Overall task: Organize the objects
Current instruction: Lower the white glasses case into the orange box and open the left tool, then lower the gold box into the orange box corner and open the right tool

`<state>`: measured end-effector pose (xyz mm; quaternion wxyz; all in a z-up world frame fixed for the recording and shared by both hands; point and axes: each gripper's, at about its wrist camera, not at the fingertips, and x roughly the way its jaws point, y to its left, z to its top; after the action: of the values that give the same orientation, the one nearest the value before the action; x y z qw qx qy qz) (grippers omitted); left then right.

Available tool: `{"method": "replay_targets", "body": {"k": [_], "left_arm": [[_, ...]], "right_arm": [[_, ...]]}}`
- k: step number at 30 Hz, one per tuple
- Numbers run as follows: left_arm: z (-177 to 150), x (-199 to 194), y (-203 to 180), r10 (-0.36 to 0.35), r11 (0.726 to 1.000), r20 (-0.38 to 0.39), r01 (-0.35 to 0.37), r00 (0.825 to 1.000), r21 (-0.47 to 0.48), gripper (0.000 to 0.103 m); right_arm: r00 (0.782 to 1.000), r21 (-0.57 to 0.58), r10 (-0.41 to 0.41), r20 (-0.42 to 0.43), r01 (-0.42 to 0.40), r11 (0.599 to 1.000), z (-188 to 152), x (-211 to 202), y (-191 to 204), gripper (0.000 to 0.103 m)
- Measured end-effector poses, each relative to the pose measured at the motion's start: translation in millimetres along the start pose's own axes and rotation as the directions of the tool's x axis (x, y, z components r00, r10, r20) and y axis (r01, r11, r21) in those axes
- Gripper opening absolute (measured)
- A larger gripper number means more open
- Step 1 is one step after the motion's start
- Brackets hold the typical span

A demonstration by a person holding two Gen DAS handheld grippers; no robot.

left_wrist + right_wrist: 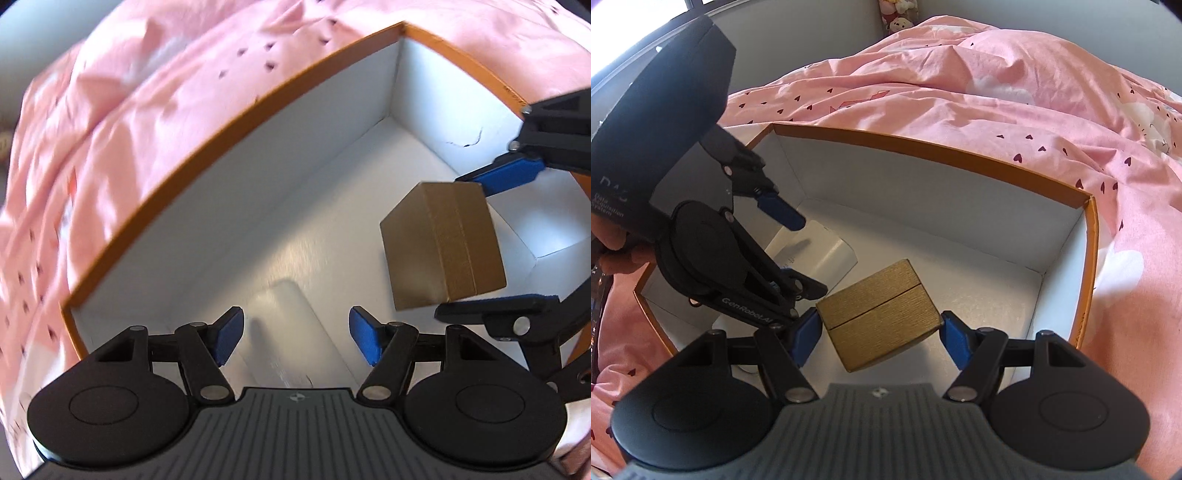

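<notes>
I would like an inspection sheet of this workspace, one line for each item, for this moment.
Surface: pink bedsheet with small hearts, wrinkled.
Job's things: orange box with white inside, open on the bedsheet; gold box held above its floor; white box lying on its floor.
Clutter: nothing seen.
Grippers: right gripper shut on the gold box, one blue pad on each side; left gripper open over the white box, holding nothing.
Cables: nothing seen.
Surroundings: grey wall behind the bed; cartoon-print cloth at the top edge.
</notes>
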<state>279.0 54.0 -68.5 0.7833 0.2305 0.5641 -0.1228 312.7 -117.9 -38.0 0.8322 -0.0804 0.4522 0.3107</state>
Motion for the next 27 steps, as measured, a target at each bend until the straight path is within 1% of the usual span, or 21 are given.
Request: {"method": "replay_targets", "body": {"k": [3,6,9,10,11,13,14,15,18,21,24,27], "left_arm": [[22,1,-9,0.024,0.994,0.036,-0.028,0.999,0.109,0.077],[28,12,-17,0.034,0.982,0.022,-0.038,0.999,0.184,0.077],[28,30,-15,0.049,0.971,-0.021,-0.042,0.999,0.237,0.074],[26,32,-16,0.047,0.967,-0.045,-0.034,0.998,0.253,0.071],[24,34,-19,0.057,0.962,-0.049,-0.042,0.997,0.27,0.07],[17,35,-25,0.085,0.944,-0.041,-0.067,0.996,0.323,0.069],[14,36,-27,0.1,0.936,-0.044,-0.079,0.994,0.344,0.066],[12,37,-28,0.107,0.931,-0.049,-0.083,0.993,0.355,0.066],[6,37,-24,0.105,0.936,-0.049,-0.082,0.993,0.343,0.066],[-1,38,-23,0.109,0.926,-0.043,-0.086,0.993,0.368,0.066],[-9,40,-24,0.131,0.912,-0.053,-0.1,0.99,0.397,0.066],[-16,43,-22,0.161,0.914,-0.074,-0.12,0.984,0.388,0.066]], "right_arm": [[0.999,-0.006,-0.026,-0.022,0.026,1.0,3,5,-1,0.071],[0.999,0.002,-0.029,-0.034,0.029,1.0,4,8,-6,0.071],[0.998,0.012,-0.036,-0.058,0.036,0.999,3,10,-10,0.071],[0.998,0.011,-0.034,-0.061,0.035,0.999,2,11,-10,0.071],[0.997,0.011,-0.032,-0.064,0.033,0.999,1,11,-10,0.071],[0.997,0.01,-0.029,-0.07,0.03,1.0,1,13,-10,0.071],[0.997,0.012,-0.028,-0.074,0.029,1.0,1,14,-9,0.071],[0.997,0.015,-0.028,-0.077,0.029,0.999,1,15,-10,0.071],[0.996,0.033,-0.022,-0.084,0.025,0.999,1,19,-11,0.071],[0.996,0.055,-0.011,-0.088,0.016,0.998,3,21,-12,0.071],[0.995,0.091,-0.005,-0.099,0.014,0.996,4,22,-13,0.071],[0.994,0.154,0.002,-0.112,0.015,0.988,6,25,-18,0.071]]}}
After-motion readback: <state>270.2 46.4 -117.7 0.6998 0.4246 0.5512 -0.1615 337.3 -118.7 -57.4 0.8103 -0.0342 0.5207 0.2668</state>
